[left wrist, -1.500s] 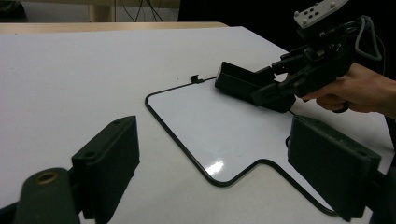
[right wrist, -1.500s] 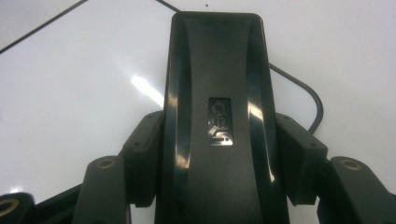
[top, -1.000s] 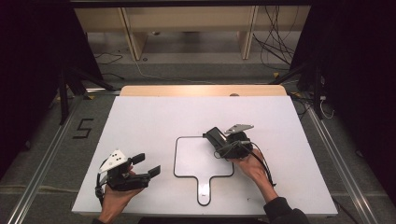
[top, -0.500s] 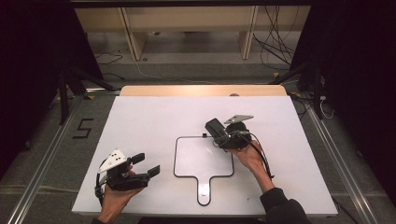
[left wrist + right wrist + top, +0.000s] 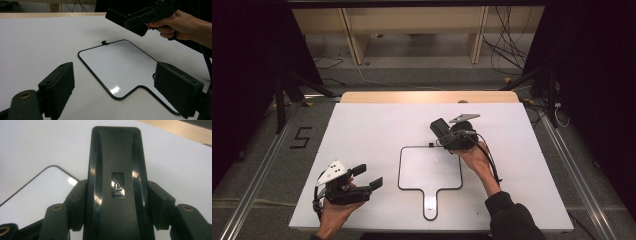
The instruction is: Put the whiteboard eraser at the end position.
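Observation:
A small white board (image 5: 430,167) with a thin black rim and a short handle lies flat on the table in front of me. My right gripper (image 5: 446,134) hovers just past the board's far right corner, shut on a black glossy eraser block (image 5: 439,128). In the right gripper view the eraser (image 5: 116,152) fills the gap between the pads (image 5: 78,195), and the board's corner (image 5: 37,192) lies below it. My left gripper (image 5: 366,177) rests near the front left with its jaws wide apart and nothing in them. From the left gripper view, the board (image 5: 117,65) lies ahead and the eraser (image 5: 120,16) is held above it.
The white tabletop (image 5: 377,125) has a wooden strip (image 5: 427,96) along its far edge. A tiny black clip (image 5: 431,145) sits on the board's far rim. Cables and furniture legs stand on the floor (image 5: 422,65) beyond the table.
My right gripper, still holding the eraser, has lifted and drifted away from the board's upper right area toward the far side of the table. The left gripper has stayed put.

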A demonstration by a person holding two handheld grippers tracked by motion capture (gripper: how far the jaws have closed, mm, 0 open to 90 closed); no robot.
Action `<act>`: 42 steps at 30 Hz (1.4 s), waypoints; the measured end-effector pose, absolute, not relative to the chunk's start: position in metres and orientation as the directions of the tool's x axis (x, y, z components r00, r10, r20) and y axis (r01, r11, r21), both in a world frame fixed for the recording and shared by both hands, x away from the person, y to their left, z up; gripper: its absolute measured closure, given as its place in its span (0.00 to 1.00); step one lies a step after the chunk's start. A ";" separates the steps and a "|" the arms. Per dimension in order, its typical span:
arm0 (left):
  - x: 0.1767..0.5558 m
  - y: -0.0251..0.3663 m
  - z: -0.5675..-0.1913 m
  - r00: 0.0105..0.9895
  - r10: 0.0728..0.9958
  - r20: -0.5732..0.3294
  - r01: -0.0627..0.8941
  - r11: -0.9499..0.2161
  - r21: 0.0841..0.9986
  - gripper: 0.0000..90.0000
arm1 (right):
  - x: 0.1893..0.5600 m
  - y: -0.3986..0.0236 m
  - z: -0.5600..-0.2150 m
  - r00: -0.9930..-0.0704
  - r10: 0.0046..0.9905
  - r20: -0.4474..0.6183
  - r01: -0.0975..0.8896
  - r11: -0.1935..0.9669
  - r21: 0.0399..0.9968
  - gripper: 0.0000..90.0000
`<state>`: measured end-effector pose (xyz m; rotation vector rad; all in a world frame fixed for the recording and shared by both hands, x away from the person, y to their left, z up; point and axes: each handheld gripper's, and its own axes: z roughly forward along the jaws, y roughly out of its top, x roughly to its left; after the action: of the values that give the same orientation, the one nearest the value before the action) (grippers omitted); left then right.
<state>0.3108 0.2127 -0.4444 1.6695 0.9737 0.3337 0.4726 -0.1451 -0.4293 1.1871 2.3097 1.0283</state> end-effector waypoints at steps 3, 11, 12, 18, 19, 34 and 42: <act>0.312 0.212 -0.444 0.621 0.739 -0.260 0.426 -0.041 0.904 0.18 | 0.478 -0.142 -0.428 -0.582 0.812 0.034 0.566 0.375 0.734 0.46; 0.312 0.212 -0.445 0.619 0.742 -0.259 0.427 -0.041 0.903 0.18 | 0.492 -0.138 -0.430 -0.571 0.821 0.034 0.574 0.369 0.731 0.46; 0.312 0.212 -0.445 0.619 0.742 -0.259 0.427 -0.041 0.903 0.18 | 0.494 -0.138 -0.429 -0.572 0.819 0.037 0.575 0.368 0.731 0.46; 0.312 0.211 -0.444 0.625 0.737 -0.258 0.423 -0.042 0.905 0.18 | 0.503 -0.136 -0.427 -0.559 0.828 0.040 0.579 0.356 0.733 0.46; 0.311 0.211 -0.444 0.626 0.736 -0.257 0.422 -0.043 0.905 0.18 | 0.505 -0.136 -0.427 -0.557 0.829 0.042 0.581 0.353 0.733 0.46; 0.311 0.214 -0.444 0.626 0.733 -0.266 0.423 -0.033 0.905 0.18 | 0.527 -0.119 -0.428 -0.545 0.837 0.042 0.595 0.352 0.723 0.46; 0.311 0.214 -0.444 0.628 0.730 -0.268 0.420 -0.028 0.907 0.18 | 0.539 -0.110 -0.431 -0.539 0.841 0.040 0.606 0.354 0.712 0.46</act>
<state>0.3109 0.2142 -0.4437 1.6555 0.9616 0.3232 0.5386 -0.1104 -0.4307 1.2774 2.2897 0.9888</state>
